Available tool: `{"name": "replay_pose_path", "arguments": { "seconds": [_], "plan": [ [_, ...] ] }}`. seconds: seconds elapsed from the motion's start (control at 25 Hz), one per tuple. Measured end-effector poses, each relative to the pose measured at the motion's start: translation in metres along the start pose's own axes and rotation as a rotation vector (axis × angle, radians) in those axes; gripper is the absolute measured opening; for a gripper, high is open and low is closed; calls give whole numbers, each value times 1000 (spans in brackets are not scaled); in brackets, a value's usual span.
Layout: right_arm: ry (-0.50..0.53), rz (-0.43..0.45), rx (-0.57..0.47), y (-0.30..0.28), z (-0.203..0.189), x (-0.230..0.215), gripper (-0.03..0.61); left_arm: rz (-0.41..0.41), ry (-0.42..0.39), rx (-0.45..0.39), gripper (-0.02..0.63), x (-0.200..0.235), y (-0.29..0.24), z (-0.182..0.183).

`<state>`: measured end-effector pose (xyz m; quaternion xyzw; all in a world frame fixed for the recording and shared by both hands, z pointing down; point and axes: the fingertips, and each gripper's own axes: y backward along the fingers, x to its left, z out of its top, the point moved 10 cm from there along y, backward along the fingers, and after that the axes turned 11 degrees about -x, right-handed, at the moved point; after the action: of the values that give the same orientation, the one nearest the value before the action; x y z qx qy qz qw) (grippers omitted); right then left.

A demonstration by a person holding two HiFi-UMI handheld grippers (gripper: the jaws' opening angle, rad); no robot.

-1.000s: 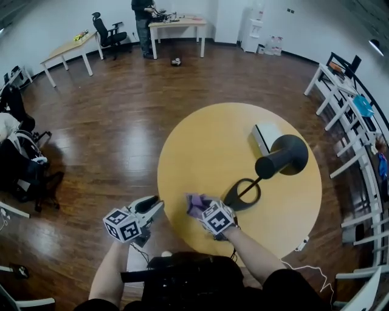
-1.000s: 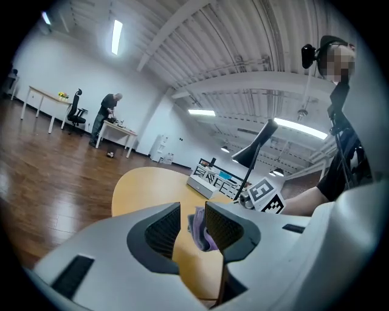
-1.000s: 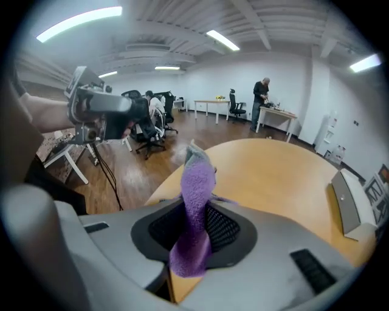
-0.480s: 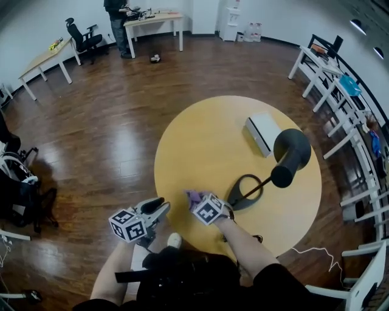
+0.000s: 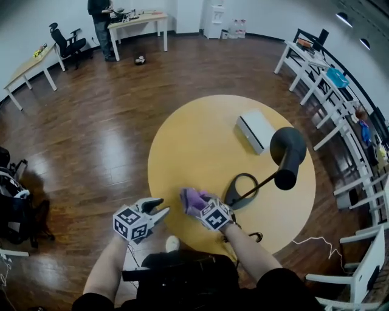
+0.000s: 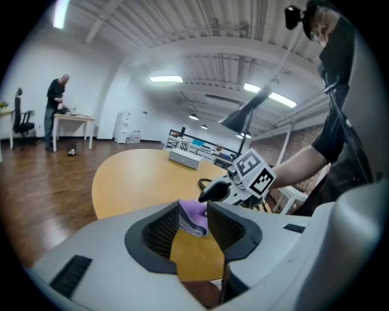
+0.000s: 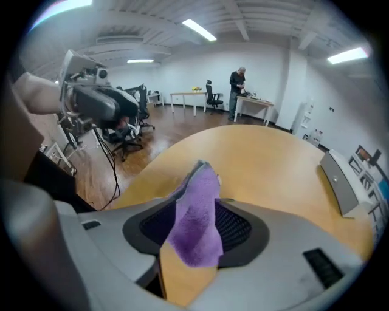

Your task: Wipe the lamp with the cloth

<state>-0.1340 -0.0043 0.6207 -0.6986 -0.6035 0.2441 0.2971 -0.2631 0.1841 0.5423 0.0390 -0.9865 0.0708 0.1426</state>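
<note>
The black lamp [image 5: 287, 159] stands at the right of the round yellow table [image 5: 200, 140], its ring base [image 5: 242, 185] near the front. The purple cloth [image 5: 194, 200] lies bunched at the table's front edge. My right gripper [image 5: 198, 205] is over it. In the right gripper view the cloth [image 7: 197, 228] hangs loose between the jaws of the right gripper [image 7: 194, 222], which have just been opening; both pads show clear of it. My left gripper [image 5: 159, 208] hovers off the table's left front edge, open and empty, and it looks towards the cloth [image 6: 193, 217].
A white box [image 5: 256, 130] lies on the table behind the lamp. White racks [image 5: 340, 115] stand to the right. At the far back a person [image 5: 97, 12] stands by desks [image 5: 137, 21] and an office chair [image 5: 64, 39]. Cables [image 5: 316, 243] trail on the wood floor.
The right gripper's jaws have spread apart, and the cloth now shows wider and looser in front of it. The left gripper has rolled and shifted a little towards the table edge.
</note>
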Motion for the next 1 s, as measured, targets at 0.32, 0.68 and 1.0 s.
{"name": "replay_pose_path", "arguments": {
  "seconds": [0.32, 0.68, 1.0],
  "plan": [
    [-199, -24, -189, 90, -20, 0, 244, -406, -386, 287, 209, -28, -100, -3],
    [-559, -255, -362, 176, -76, -11, 227, -838, -829, 679, 249, -45, -177, -56],
    [-651, -357, -424, 206, -90, 4, 196, -905, -779, 836, 264, -28, -200, -85]
  ]
}}
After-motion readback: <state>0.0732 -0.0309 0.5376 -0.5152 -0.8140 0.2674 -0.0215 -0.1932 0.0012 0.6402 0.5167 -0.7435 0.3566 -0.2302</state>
